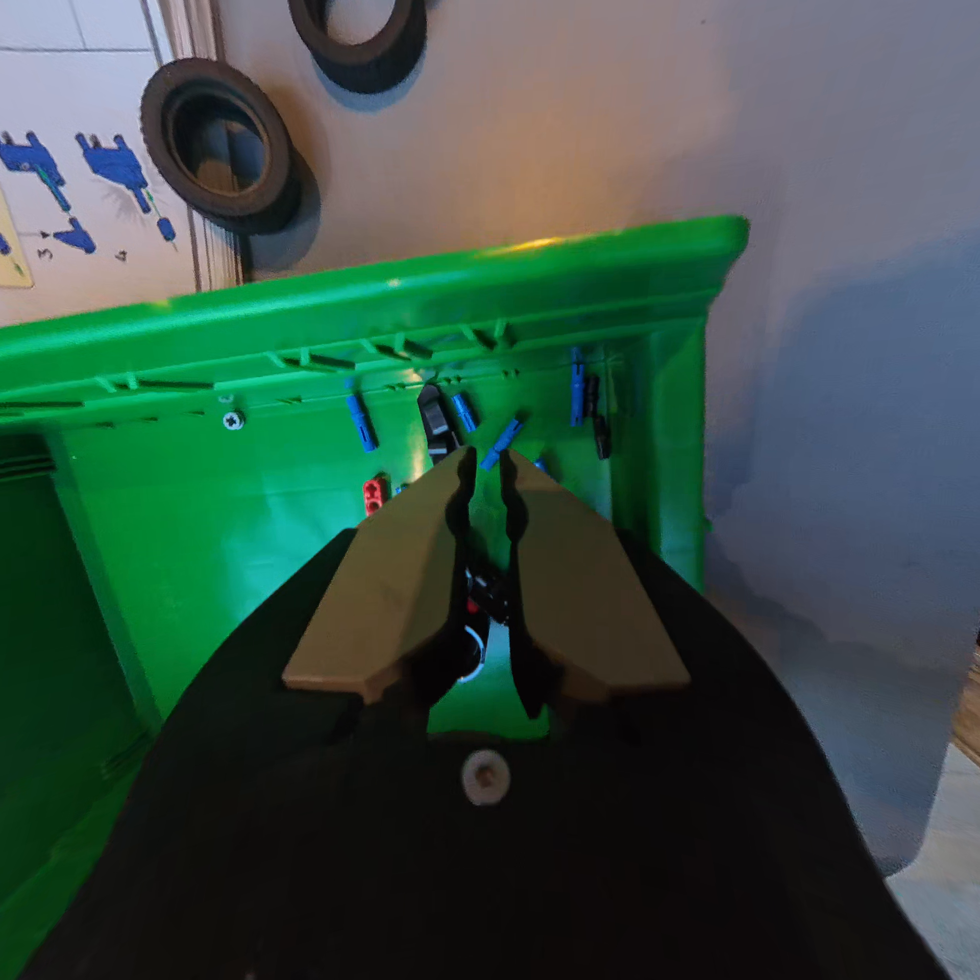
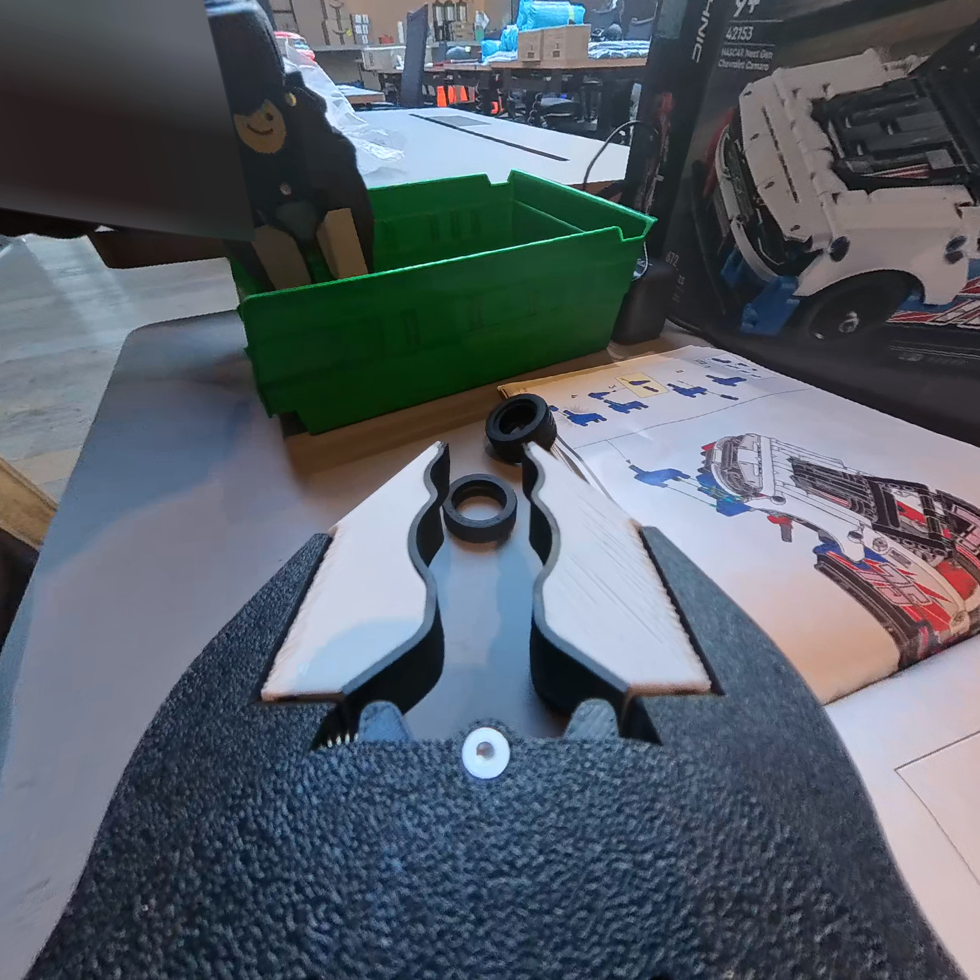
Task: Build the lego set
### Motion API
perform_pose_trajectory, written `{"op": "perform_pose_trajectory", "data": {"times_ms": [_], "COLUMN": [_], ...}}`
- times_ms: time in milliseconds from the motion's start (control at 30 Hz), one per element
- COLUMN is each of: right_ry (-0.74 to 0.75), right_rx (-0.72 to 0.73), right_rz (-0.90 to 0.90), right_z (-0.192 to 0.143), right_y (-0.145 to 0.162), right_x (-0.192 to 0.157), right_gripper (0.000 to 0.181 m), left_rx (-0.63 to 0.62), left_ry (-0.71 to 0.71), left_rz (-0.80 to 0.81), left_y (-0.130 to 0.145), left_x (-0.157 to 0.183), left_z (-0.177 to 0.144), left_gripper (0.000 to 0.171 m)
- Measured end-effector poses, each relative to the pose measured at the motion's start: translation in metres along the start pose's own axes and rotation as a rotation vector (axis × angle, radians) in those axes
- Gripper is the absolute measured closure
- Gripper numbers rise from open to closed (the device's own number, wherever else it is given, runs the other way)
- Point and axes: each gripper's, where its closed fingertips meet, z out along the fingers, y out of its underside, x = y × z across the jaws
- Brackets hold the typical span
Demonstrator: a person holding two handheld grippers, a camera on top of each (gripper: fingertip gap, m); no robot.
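Left claw (image 1: pixel 485 458) dips into the green bin (image 1: pixel 371 302), nearly clenched on nothing, tips at a blue pin (image 1: pixel 501 443).
Right claw (image 2: pixel 482 453), released, straddles one tyre (image 2: pixel 480 509) near the counter's left edge, beside the manual (image 2: pixel 742 477), seemingly staged for wheels.

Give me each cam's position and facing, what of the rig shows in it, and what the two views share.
Left wrist view: on the left gripper, looking down into the green bin at small blue pins; its own tan fingers show, nearly closed.
Right wrist view: on the right gripper, low over the table, facing the bin and booklet; its open fingers flank a black tire.
Shared: the bin, two tires, the booklet; the right view also shows the left gripper inside the bin.
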Motion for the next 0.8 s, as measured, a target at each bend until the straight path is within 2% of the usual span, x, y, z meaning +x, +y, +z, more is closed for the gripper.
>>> {"op": "perform_pose_trajectory", "data": {"times_ms": [133, 167, 433, 567, 633, 667, 800], "right_ry": [0.004, 0.006, -0.002, -0.017, -0.019, -0.019, -0.014], "right_rx": [0.003, 0.005, 0.013, 0.011, 0.009, 0.005, 0.0], "right_rz": [-0.006, -0.006, -0.006, -0.012, -0.021, -0.024, -0.026], "right_z": [-0.001, -0.002, -0.003, -0.001, -0.001, 0.0, 0.0], "right_y": [-0.001, -0.001, -0.004, -0.005, -0.004, -0.004, -0.003], "right_x": [0.0, 0.0, -0.003, -0.008, -0.01, -0.011, -0.01], "right_gripper": [0.155, 0.155, 0.156, 0.156, 0.156, 0.157, 0.157], "left_rx": [-0.089, -0.106, -0.088, -0.038, -0.027, -0.036, -0.003], "left_ry": [0.033, 0.045, 0.046, -0.021, -0.032, -0.009, -0.012], "left_rz": [0.041, 0.047, 0.012, -0.095, -0.243, -0.325, -0.462], "left_y": [0.009, 0.012, 0.011, 0.005, 0.001, 0.0, -0.009], "left_x": [0.001, 0.002, 0.005, -0.004, -0.01, -0.008, -0.008], "left_z": [0.012, 0.015, 0.011, -0.001, -0.002, 0.0, 0.003], "left_gripper": [0.162, 0.167, 0.171, 0.171, 0.17, 0.158, 0.159]}}
